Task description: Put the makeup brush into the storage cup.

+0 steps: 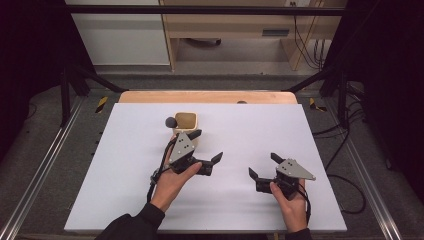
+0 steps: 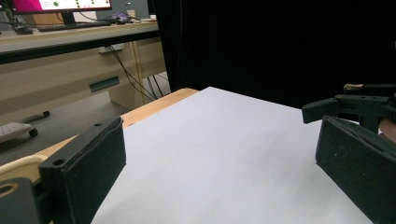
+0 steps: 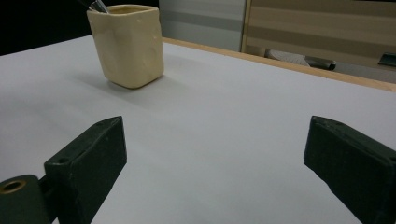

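Note:
A cream cup (image 1: 186, 121) stands on the white table top (image 1: 125, 165), left of centre toward the back. A dark round-headed item (image 1: 171, 121) pokes out at the cup's left side; I cannot tell what it is. My left gripper (image 1: 206, 146) is open, just in front and to the right of the cup, nothing between its fingers. My right gripper (image 1: 264, 165) is open further right, also with nothing in it. In the right gripper view the cup (image 3: 128, 44) stands upright at far left, well beyond the open gripper (image 3: 215, 163). The left gripper (image 2: 219, 172) faces bare table.
The table's wooden back edge (image 1: 207, 96) runs behind the white surface. Desks and cables (image 1: 305, 45) lie on the floor beyond. In the left gripper view the right gripper (image 2: 355, 105) shows at far right, and a cream rim (image 2: 21, 163) at the left edge.

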A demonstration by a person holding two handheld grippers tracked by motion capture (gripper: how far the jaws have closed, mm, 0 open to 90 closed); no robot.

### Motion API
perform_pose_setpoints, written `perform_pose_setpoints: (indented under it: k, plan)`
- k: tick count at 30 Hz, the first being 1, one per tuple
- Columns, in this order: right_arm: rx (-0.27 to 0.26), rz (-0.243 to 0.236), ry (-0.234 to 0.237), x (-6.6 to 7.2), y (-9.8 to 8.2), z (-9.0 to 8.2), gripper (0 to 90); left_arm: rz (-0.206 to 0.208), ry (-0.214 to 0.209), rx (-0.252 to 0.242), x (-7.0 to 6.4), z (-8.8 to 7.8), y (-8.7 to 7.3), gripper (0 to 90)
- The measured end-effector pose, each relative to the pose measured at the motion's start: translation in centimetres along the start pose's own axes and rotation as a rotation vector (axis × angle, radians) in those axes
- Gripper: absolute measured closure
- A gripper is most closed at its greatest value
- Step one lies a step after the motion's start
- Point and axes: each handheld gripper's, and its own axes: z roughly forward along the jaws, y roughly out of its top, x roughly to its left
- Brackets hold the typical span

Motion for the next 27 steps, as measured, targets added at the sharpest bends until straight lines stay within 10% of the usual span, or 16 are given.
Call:
perform_pose_setpoints:
  k: [27]
  plan:
    - [-0.002,0.008,-0.01,-0.2,-0.1,-0.1,5.7,-0.011,-0.027,0.009,-1.2,-1.7,-2.0,1.5]
